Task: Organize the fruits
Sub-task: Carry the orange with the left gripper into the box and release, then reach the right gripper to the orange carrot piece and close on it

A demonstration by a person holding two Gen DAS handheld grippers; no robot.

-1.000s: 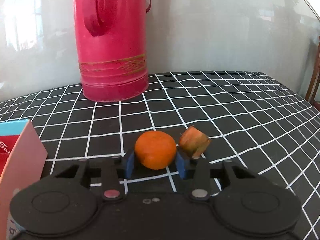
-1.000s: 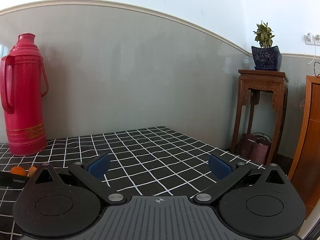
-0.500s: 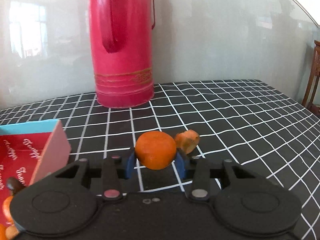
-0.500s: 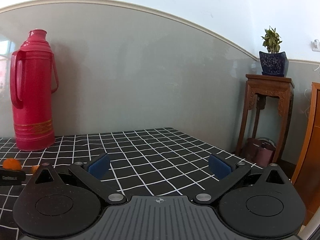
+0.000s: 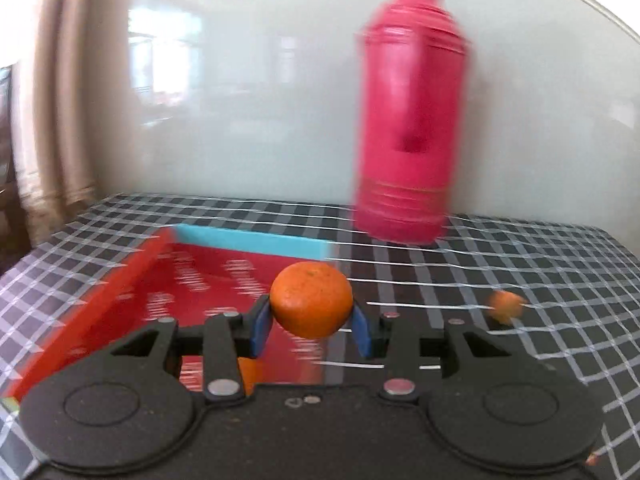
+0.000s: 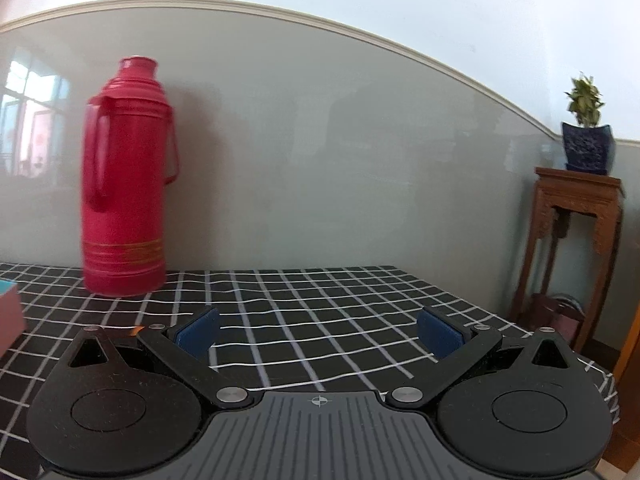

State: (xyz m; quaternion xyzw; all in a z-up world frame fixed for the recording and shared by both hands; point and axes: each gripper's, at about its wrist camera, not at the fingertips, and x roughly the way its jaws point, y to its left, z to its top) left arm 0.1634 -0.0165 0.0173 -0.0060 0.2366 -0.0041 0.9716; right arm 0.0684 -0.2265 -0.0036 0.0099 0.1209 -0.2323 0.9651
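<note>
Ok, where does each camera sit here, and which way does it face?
Left wrist: on the left gripper, looking along its fingers at the orange they hold, over the red box; flask behind.
Right wrist: on the right gripper, open, facing across the checked table to the wall; plant far right.
Shared: flask, table, wall.

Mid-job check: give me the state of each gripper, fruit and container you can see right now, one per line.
left gripper: shut on the orange, held above the box.
orange: gripped, off the table.
small fruit piece: lying loose on the tablecloth, blurred.
red box: open; another orange fruit partly visible inside, behind the gripper.
right gripper: open, holding nothing.
red thermos: upright, capped.
</note>
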